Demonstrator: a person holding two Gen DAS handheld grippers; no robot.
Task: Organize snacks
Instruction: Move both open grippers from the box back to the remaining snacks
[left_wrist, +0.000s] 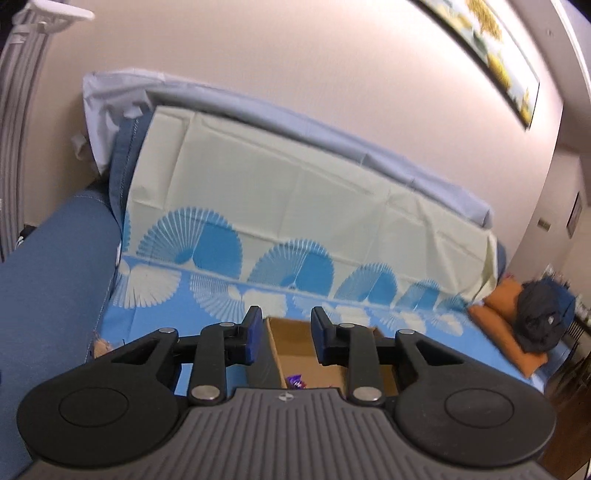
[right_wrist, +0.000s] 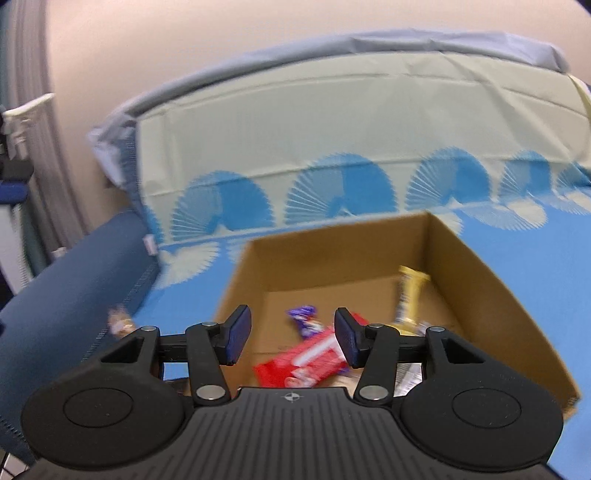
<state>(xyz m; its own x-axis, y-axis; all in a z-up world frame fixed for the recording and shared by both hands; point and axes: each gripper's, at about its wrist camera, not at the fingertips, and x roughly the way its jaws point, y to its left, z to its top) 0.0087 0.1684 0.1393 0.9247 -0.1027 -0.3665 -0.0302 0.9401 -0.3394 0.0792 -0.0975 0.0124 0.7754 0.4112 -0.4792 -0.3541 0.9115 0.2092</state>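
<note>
Right gripper (right_wrist: 291, 339): spread wide, nothing between the blue pads, poised above the near edge of an open cardboard box (right_wrist: 480, 280). Directly ahead of and below the fingertips, on the box floor: a red snack packet (right_wrist: 299, 363) lying flat, with a purple wrapper (right_wrist: 304, 319) just beyond it, the two touching or nearly so. Farther right in the box, a yellow bar (right_wrist: 408, 295) leaning up toward the right wall. Outside the box, to the left on the blue patterned cloth (right_wrist: 184, 295), a small blurred brownish snack (right_wrist: 120, 321) near the sofa arm.

Left gripper (left_wrist: 285, 338): likewise parted, holding nothing, raised over the same box (left_wrist: 291, 339), seen between the fingers. Only a purple wrapper (left_wrist: 295, 382) visible there, low, just past the gripper body. Farther right on the seat, an orange cushion (left_wrist: 498, 314) with a dark bag (left_wrist: 539, 314) on it.
</note>
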